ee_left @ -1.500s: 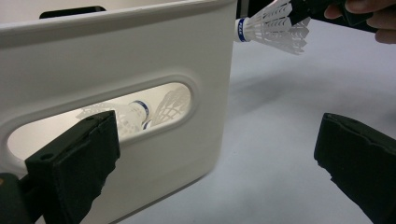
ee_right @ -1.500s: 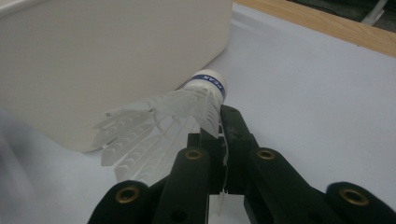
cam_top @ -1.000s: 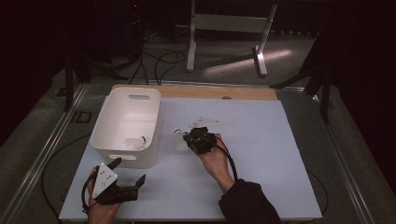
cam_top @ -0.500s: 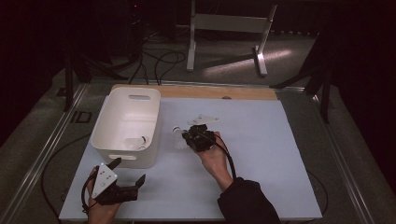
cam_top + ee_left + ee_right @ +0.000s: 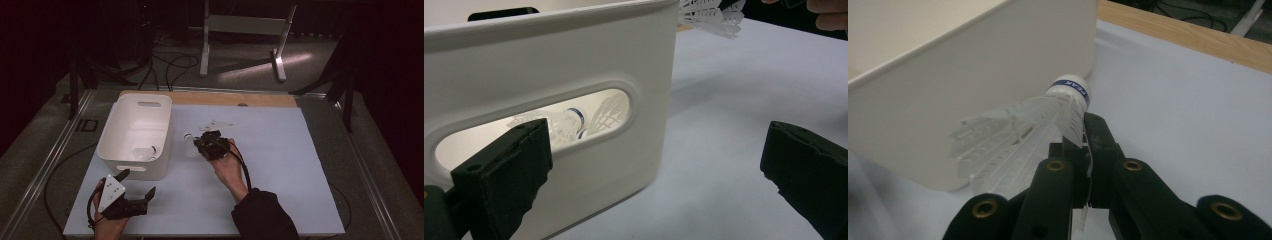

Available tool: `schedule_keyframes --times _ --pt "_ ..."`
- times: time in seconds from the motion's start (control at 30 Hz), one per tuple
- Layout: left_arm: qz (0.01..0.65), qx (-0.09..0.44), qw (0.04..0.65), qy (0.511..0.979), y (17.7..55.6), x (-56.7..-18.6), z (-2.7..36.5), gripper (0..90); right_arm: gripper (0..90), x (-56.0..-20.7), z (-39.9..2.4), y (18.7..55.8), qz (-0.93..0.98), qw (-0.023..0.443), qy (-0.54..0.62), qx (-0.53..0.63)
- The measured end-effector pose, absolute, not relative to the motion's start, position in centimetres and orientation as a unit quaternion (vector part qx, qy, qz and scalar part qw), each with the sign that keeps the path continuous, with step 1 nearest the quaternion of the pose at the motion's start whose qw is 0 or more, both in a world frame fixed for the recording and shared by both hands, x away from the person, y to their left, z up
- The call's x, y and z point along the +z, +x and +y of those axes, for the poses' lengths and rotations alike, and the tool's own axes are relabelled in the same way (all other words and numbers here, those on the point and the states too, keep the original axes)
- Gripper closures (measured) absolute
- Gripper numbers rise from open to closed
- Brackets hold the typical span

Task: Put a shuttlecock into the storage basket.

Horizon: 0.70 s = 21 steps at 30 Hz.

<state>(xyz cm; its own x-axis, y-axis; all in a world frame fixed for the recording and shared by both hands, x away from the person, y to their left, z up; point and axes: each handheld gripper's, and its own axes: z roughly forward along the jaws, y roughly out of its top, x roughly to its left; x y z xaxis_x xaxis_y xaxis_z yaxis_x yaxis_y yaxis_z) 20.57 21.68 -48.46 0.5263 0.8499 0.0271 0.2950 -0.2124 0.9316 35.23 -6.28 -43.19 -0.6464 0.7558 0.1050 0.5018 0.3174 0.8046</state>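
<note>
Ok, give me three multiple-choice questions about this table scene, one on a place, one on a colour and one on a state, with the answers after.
1. Where is the white bin on the table?
A. toward the left side
B. at the right edge
C. at the front middle

2. What colour is the band on the tip of the shuttlecock in the right gripper?
A. red
B. blue
C. green

3. How do the jaws of the left gripper stand?
A. shut on a shuttlecock
B. shut on the bin's rim
C. wide apart, nothing between them

Answers: 1 A, the high view shows it left of the middle. 2 B, the right gripper view shows a blue band. 3 C, the left gripper view shows a wide gap.
</note>
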Motion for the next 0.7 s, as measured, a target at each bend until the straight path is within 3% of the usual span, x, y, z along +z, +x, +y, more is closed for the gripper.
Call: schedule_keyframes --times 0.7 --pt "0.395 0.284 0.488 0.725 20.6 -48.5 21.7 0.6 89.6 -42.1 -5.8 36.0 0.796 0.148 0.393 0.437"
